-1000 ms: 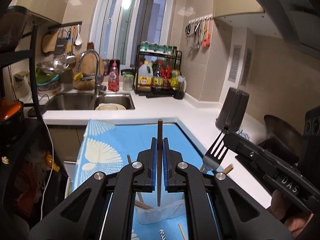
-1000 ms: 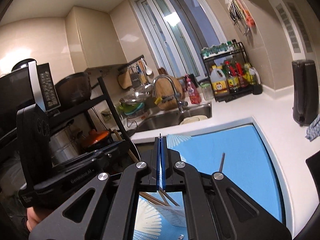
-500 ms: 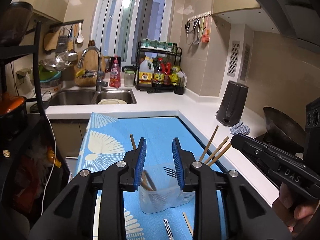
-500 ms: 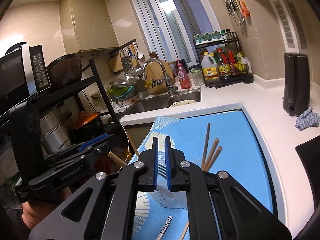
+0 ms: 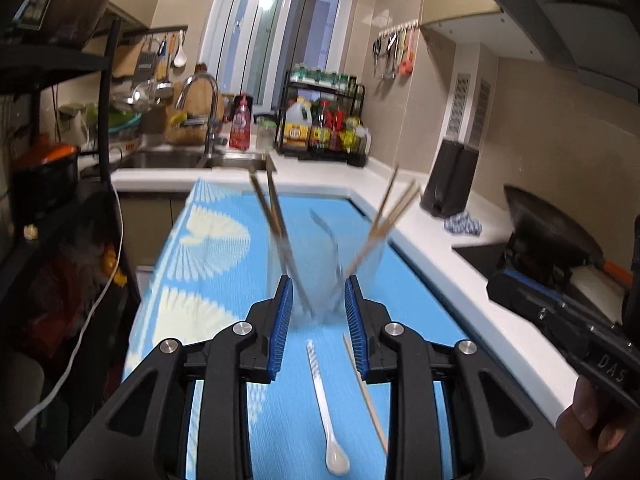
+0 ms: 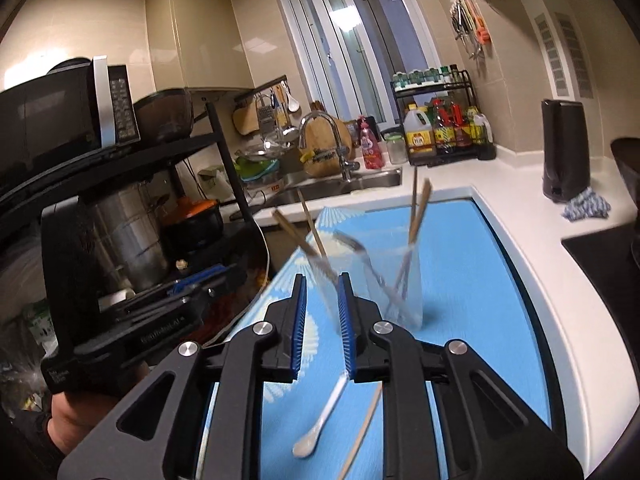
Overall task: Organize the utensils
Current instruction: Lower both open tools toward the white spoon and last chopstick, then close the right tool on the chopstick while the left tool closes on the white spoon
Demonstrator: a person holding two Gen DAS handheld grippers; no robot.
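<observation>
Picking up the loose pieces on the blue mat (image 5: 224, 264) looks like the step in hand, since a clear cup (image 5: 326, 276) in the middle of both frames already holds several chopsticks (image 5: 394, 210) and a fork (image 5: 326, 232), while a white spoon (image 5: 326, 404) and one stray chopstick (image 5: 366, 390) lie flat on the mat in the lower middle of each view.

The left hand-held gripper (image 5: 318, 320) is released, its blue pads apart and nothing between them; in its own view the spoon handle points up toward the gap. The right hand-held gripper (image 6: 322, 322) is also released and empty, with a narrower gap; in its view the spoon (image 6: 322, 420) slants to lower left and the chopstick (image 6: 362, 430) lies just right of it.

Both frames are smeared, so exact contact with the cup cannot be told.

To do this well:
- Take one piece per hand-held gripper: spoon and chopstick lie near each other, and a wide bite could catch both
- Come down low and flat on the table, since both pieces are thin and will likely slip out of a high pinch
- Grip the spoon on its handle near the middle, not on the rounded bowl
- Lift clear of the cup's rim and the leaning sticks before lowering in; the cup looks light and could tip
- Keep the two hand-held grippers from crossing over the cup
</observation>
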